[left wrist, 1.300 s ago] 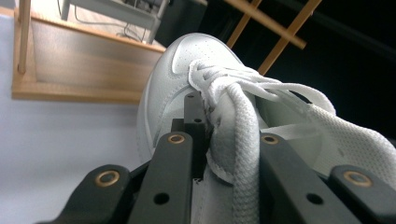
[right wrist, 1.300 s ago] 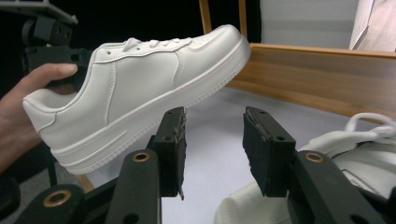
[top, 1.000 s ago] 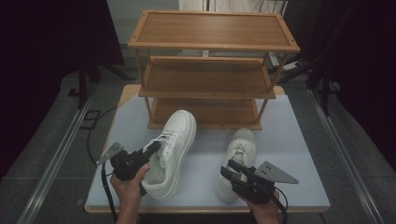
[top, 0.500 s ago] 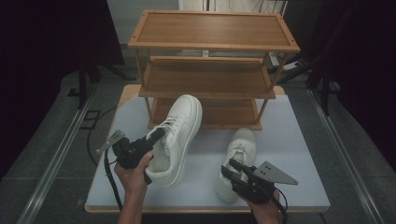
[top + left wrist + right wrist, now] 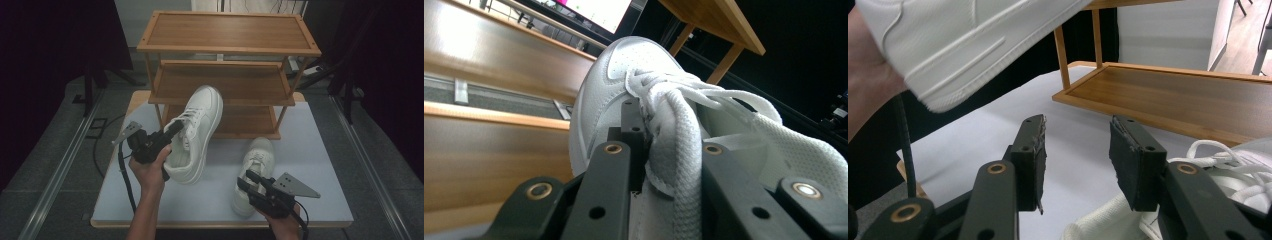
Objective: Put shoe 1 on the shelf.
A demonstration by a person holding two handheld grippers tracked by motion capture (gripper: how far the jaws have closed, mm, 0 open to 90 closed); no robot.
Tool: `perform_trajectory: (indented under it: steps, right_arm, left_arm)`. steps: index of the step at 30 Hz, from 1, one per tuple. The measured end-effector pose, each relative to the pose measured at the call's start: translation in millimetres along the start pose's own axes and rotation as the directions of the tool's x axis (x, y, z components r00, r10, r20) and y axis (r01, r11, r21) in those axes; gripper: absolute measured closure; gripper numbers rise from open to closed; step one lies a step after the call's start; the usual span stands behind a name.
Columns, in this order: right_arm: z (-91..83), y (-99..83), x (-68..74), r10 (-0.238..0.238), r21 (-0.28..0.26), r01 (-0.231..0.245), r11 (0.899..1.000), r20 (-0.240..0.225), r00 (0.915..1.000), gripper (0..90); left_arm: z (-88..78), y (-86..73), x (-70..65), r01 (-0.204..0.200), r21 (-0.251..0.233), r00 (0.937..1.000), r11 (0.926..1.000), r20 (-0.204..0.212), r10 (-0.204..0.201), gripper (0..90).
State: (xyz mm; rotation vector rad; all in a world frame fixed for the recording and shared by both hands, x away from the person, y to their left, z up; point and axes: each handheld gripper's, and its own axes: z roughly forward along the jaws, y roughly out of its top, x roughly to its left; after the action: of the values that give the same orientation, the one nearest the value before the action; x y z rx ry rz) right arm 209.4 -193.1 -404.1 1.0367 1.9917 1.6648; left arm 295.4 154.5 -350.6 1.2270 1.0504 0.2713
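1. While my left tongs (image 5: 172,131) clamp the laced tongue of one white sneaker (image 5: 196,134), it hangs tilted above the table (image 5: 320,150), toe toward the wooden shoe rack (image 5: 227,70).
2. My right tongs (image 5: 248,181) gape empty over the second sneaker (image 5: 256,162), which lies on the table before the rack.
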Motion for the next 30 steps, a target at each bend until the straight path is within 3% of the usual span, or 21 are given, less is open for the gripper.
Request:
perform_trajectory:
  steps: [11,15,24,30]
  right_arm:
    - [-0.4,0.3,-1.3,0.001,-0.001,-0.001,1.000,-0.004,1.0000,57.5]
    - [0.4,-0.4,-1.7,-0.002,0.002,0.002,1.000,-0.008,1.0000,57.5]
    - [1.8,-1.7,-1.2,0.006,0.009,-0.006,1.000,-0.007,1.0000,57.4]
    - [2.3,-2.0,-1.8,0.007,0.011,-0.007,1.000,-0.007,0.9999,57.4]
  left_arm:
    - [28.0,25.5,-0.6,-0.011,-0.059,0.9984,0.9982,-0.056,0.008,82.1]
    - [38.8,30.8,-0.3,-0.024,-0.056,0.9973,0.9982,-0.071,0.020,82.1]
    - [63.0,42.0,7.5,-0.001,-0.058,0.9964,0.9983,-0.084,-0.004,82.1]
    - [78.6,49.3,13.5,0.015,-0.090,0.9944,0.9958,-0.103,-0.025,82.1]
